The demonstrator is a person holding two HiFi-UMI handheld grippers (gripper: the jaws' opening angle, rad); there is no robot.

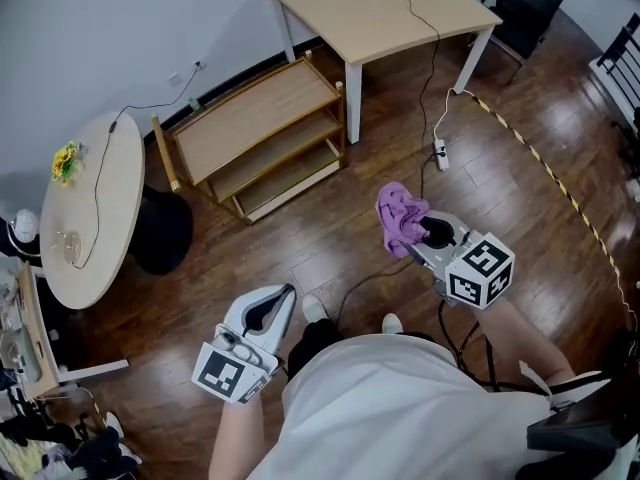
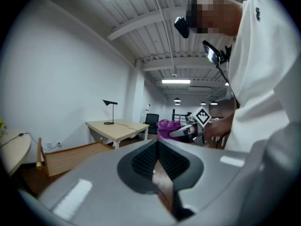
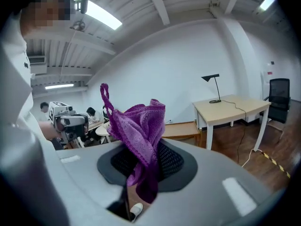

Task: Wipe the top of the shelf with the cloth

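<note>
My right tongs (image 1: 428,232) pinch the bunched purple cloth (image 1: 400,218); my left tongs (image 1: 268,308) are pressed together, empty. The shelf (image 1: 255,118) stands well apart. The cloth looks loosely caught, so dragging could pull it free.

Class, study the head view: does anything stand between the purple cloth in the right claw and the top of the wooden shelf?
Nothing visible does. The crumpled purple knitted cloth, pinched in the right claw, is separated from the top of the low wooden shelf only by open dark wooden floor.
</note>
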